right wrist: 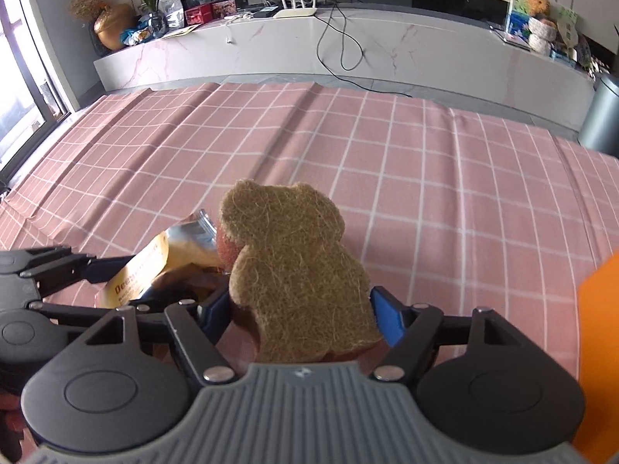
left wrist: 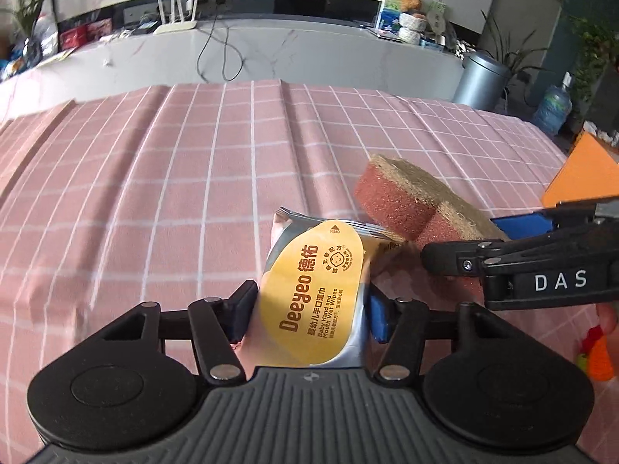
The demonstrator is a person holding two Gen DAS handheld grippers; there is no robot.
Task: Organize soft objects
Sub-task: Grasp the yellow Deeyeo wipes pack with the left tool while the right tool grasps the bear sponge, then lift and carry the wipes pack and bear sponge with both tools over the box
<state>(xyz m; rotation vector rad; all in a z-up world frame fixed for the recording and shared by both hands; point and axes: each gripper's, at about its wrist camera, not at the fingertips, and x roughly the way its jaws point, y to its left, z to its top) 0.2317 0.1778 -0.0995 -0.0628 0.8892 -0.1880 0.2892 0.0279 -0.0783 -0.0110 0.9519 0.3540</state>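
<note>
Left gripper point(left wrist: 309, 305) is clamping a wet-wipes pack point(left wrist: 315, 290); right gripper point(right wrist: 300, 309) is clamping a bear-shaped sponge point(right wrist: 294, 270). Both items are being held just beside each other above the pink checked tablecloth point(left wrist: 154, 193); beyond it, a marble console point(right wrist: 271, 50).

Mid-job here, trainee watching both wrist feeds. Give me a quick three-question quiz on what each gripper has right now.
1. True or false: the left gripper is shut on the wet wipes pack.
2. Multiple choice: the right gripper holds A) a towel, B) a bear-shaped sponge, C) nothing.
3. Fill in: the cloth under both items is a pink ____ tablecloth.

Key:
1. True; both jaws press the pack's sides.
2. B; its tan scrubbing face is toward the right wrist camera, its red foam body shows in the left wrist view.
3. Checked.
</note>
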